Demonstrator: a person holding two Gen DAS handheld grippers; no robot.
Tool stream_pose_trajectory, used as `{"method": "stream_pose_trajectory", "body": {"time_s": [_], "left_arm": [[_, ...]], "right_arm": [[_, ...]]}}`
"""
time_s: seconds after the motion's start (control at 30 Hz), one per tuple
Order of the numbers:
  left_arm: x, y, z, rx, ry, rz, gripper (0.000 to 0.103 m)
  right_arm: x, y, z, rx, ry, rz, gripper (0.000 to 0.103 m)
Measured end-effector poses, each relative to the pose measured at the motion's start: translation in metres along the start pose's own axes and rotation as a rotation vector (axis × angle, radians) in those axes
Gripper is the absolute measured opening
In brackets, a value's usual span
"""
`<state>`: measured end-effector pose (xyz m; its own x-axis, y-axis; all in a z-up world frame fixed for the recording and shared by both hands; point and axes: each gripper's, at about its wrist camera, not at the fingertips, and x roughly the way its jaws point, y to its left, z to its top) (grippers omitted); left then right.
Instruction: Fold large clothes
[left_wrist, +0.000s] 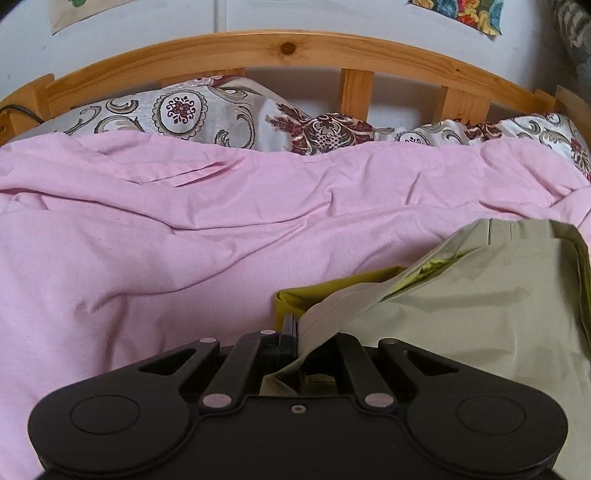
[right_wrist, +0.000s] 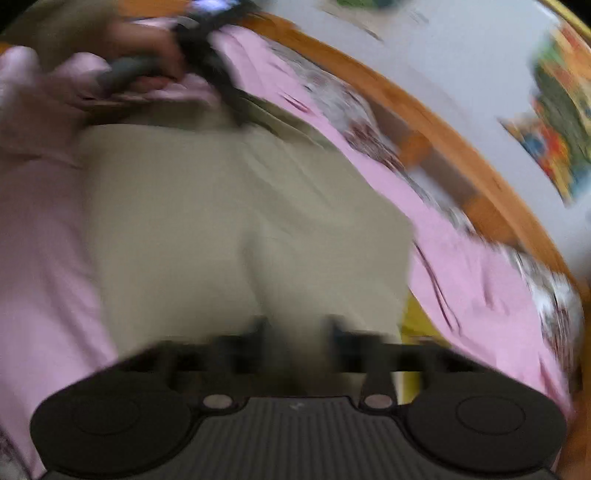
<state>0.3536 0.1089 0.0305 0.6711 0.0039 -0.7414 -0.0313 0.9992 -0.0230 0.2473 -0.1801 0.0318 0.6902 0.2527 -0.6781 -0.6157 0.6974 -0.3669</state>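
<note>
A large khaki-green garment (left_wrist: 461, 295) with a yellow-green lining lies on the pink bedsheet (left_wrist: 166, 240) at the lower right of the left wrist view. My left gripper (left_wrist: 295, 332) is shut on an edge of the garment, with cloth draped over its right finger. In the blurred right wrist view the same garment (right_wrist: 240, 221) fills the middle. My right gripper (right_wrist: 295, 328) has garment cloth between its fingers and looks shut on it. The left gripper (right_wrist: 207, 40) and the hand holding it show at the top left of that view.
A wooden bed rail (left_wrist: 295, 48) runs along the far side, in front of a white wall with pictures. Patterned pillows (left_wrist: 192, 114) lie under the rail. In the right wrist view the rail (right_wrist: 424, 107) curves along the right.
</note>
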Motion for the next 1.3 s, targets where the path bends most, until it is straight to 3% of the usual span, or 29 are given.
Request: {"method": "stream_pose_trajectory", "body": {"time_s": [0.07, 0.2, 0.3, 0.37, 0.43, 0.5, 0.57, 0.63, 0.67, 0.7, 0.8, 0.87, 0.97, 1.07, 1.17, 1.3], "left_arm": [[0.000, 0.001, 0.002, -0.009, -0.002, -0.001, 0.001], [0.007, 0.000, 0.001, -0.021, 0.006, 0.002, 0.002], [0.018, 0.002, -0.002, -0.044, 0.032, 0.004, 0.005], [0.021, 0.003, -0.002, -0.054, 0.027, 0.011, 0.012], [0.020, 0.005, 0.000, -0.078, 0.025, 0.026, 0.023], [0.014, 0.010, 0.000, -0.119, 0.013, 0.044, 0.040], [0.002, 0.014, 0.000, -0.153, -0.032, 0.057, 0.076], [-0.017, 0.013, -0.003, -0.185, -0.111, 0.093, 0.093], [-0.028, 0.010, -0.006, -0.199, -0.152, 0.104, 0.096], [-0.038, 0.007, -0.009, -0.201, -0.182, 0.103, 0.097], [-0.069, -0.012, -0.025, -0.211, -0.286, 0.099, 0.102], [-0.083, -0.028, -0.046, -0.219, -0.333, 0.048, 0.102], [-0.080, -0.049, -0.080, -0.192, -0.326, -0.041, 0.102], [-0.059, -0.074, -0.102, -0.035, -0.255, -0.088, 0.100], [-0.036, -0.088, -0.094, 0.091, -0.240, -0.014, 0.101], [-0.001, -0.064, -0.060, 0.012, -0.185, 0.066, 0.102]], "right_arm": [[-0.003, -0.027, 0.003, 0.150, -0.045, -0.095, 0.006], [0.000, -0.091, -0.002, 0.439, -0.084, -0.290, 0.004], [0.027, -0.120, -0.021, 0.584, -0.003, -0.367, 0.004], [0.047, -0.129, -0.034, 0.630, 0.063, -0.386, 0.006], [0.061, -0.132, -0.038, 0.636, 0.125, -0.437, 0.020], [0.051, -0.134, -0.034, 0.650, 0.104, -0.503, 0.060], [0.032, -0.138, -0.027, 0.681, 0.045, -0.539, 0.084], [0.022, -0.139, -0.016, 0.666, -0.008, -0.550, 0.092], [0.015, -0.134, -0.008, 0.643, -0.028, -0.542, 0.098], [0.008, -0.126, 0.000, 0.621, -0.052, -0.532, 0.103], [-0.008, -0.088, 0.023, 0.592, -0.136, -0.444, 0.103], [-0.009, -0.060, 0.035, 0.566, -0.182, -0.368, 0.103], [0.007, -0.007, 0.045, 0.465, -0.228, -0.293, 0.103], [0.043, 0.031, 0.047, 0.281, -0.218, -0.302, 0.103], [0.071, 0.032, 0.050, 0.203, -0.240, -0.346, 0.103], [0.122, -0.003, 0.062, 0.232, -0.177, -0.424, 0.103]]}}
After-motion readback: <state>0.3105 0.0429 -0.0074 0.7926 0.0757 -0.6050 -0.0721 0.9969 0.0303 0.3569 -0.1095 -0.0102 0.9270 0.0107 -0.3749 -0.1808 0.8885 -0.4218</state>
